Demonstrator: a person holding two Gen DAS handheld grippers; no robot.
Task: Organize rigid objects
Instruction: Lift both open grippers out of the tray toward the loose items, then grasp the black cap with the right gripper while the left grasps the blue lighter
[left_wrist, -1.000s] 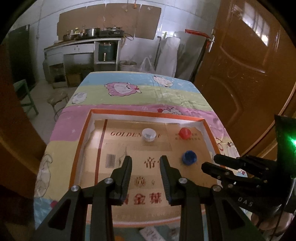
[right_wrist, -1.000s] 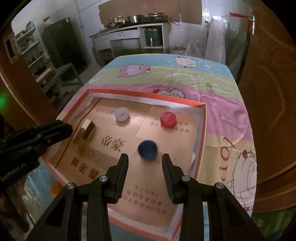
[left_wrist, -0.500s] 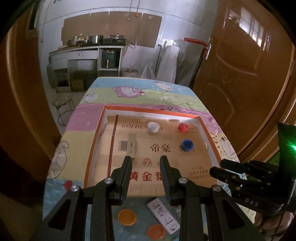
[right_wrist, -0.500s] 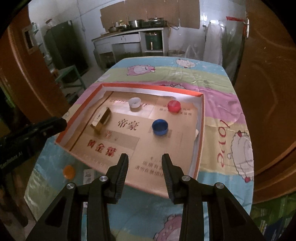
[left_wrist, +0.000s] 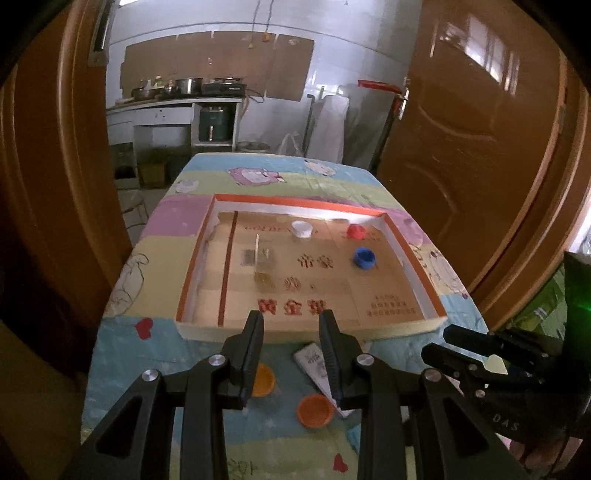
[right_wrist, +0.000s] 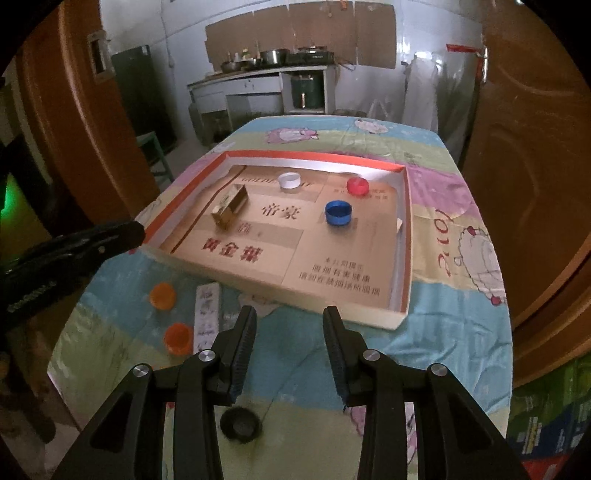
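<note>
Both fingers (left_wrist: 255, 343) (right_wrist: 334, 339) spread apart, holding nothing, shallow orange-rimmed box (right_wrist: 184, 206) with white (right_wrist: 289, 180), red (right_wrist: 357, 185), blue caps (right_wrist: 338, 212)

The left gripper (left_wrist: 291, 321) is matte black, with 2 flat fingers (left_wrist: 252, 341) ribbed on their inner faces and round silver screws at the joints. The right gripper (right_wrist: 290, 317) matches it; seen side-on, its black body carries white lettering "DAS".
</note>
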